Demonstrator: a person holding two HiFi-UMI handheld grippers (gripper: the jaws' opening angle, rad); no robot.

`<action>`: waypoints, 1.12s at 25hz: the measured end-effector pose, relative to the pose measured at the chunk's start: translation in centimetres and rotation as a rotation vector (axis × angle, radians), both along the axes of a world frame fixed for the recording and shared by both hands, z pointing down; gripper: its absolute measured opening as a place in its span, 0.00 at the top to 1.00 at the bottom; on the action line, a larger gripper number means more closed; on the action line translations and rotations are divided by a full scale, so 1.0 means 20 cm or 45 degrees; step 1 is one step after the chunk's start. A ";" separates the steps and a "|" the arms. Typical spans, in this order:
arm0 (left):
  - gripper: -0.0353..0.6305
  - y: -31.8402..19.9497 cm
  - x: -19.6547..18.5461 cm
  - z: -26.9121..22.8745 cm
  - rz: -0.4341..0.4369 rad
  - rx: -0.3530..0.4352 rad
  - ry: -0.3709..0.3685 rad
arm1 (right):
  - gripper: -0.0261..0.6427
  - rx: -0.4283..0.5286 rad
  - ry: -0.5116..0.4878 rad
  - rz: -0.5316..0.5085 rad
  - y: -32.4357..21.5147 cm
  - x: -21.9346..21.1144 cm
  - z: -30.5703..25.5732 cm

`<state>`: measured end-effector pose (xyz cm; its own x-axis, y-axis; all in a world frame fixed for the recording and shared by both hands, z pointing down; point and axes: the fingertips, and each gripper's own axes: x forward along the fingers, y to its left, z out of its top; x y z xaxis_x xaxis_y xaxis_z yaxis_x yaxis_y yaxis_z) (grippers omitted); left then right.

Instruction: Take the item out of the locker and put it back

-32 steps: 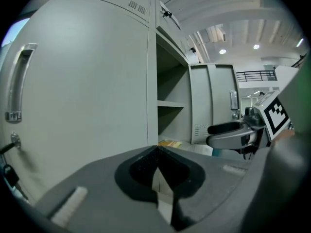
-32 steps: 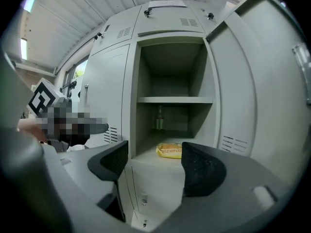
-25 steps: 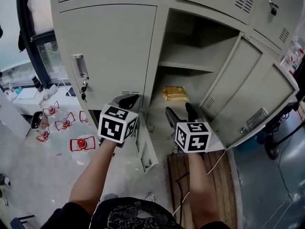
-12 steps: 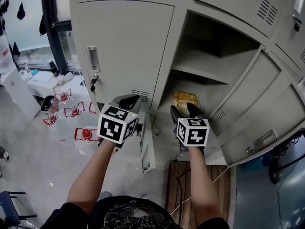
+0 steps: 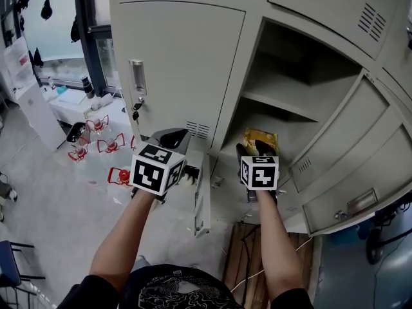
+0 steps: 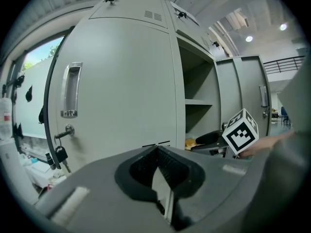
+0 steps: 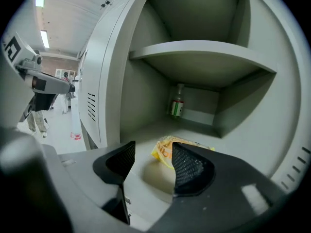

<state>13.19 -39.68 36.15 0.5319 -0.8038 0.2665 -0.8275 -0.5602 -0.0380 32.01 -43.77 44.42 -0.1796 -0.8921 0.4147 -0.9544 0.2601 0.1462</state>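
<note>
A yellow snack packet [image 5: 259, 136] [image 7: 166, 149] lies flat on the floor of the open locker compartment [image 5: 286, 124], below its shelf [image 7: 204, 50]. My right gripper [image 5: 253, 149] [image 7: 154, 154] reaches into the compartment's mouth with its tips at the packet's near edge. Its jaws have just been closing but stand apart; the packet lies just beyond them, partly hidden by the right finger [image 7: 189, 166], and nothing is pressed. My left gripper [image 5: 174, 138] [image 6: 158, 149] is shut on nothing in front of the closed door [image 5: 174, 63].
A small bottle with a green label [image 7: 177, 101] stands at the compartment's back. The open locker door [image 5: 338, 137] hangs at the right, and a low narrow door [image 5: 201, 195] juts out between my arms. Red-and-white objects [image 5: 106, 143] lie on the floor at left, a wooden pallet [image 5: 248, 256] below.
My right gripper has moved forward and down to the packet, and its jaws have narrowed. The left gripper has shifted only slightly in front of the closed door.
</note>
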 end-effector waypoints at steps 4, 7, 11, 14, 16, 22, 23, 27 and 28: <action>0.94 0.01 -0.04 0.01 -0.035 -0.008 -0.005 | 0.61 -0.014 0.059 0.001 -0.04 0.01 0.03; 0.94 0.01 -0.06 0.01 -0.056 -0.011 -0.009 | 0.65 -0.021 0.112 0.002 -0.06 0.02 0.05; 0.94 0.02 -0.09 0.01 -0.080 -0.013 -0.019 | 0.70 -0.019 0.196 0.004 -0.06 0.01 0.07; 0.94 0.03 -0.10 0.01 -0.089 -0.010 -0.026 | 0.74 -0.001 0.226 0.016 -0.06 0.02 0.06; 0.94 0.04 -0.10 0.01 -0.092 -0.010 -0.032 | 0.77 0.000 0.232 0.022 -0.06 0.03 0.06; 0.94 0.06 -0.11 0.01 -0.105 -0.012 -0.042 | 0.85 0.014 0.250 0.015 -0.05 0.03 0.06; 0.94 0.07 -0.11 0.01 -0.107 -0.012 -0.043 | 0.86 0.015 0.249 0.014 -0.05 0.03 0.06; 0.94 0.07 -0.11 0.02 -0.111 -0.015 -0.043 | 0.90 0.018 0.237 0.016 -0.05 0.04 0.06; 0.94 0.07 -0.11 0.02 -0.111 -0.015 -0.042 | 0.90 0.018 0.233 0.016 -0.04 0.04 0.06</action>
<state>10.93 -38.18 36.49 0.4506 -0.8434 0.2927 -0.8716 -0.4865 -0.0599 32.85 -44.66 45.54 -0.0911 -0.8999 0.4265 -0.9148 0.2449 0.3211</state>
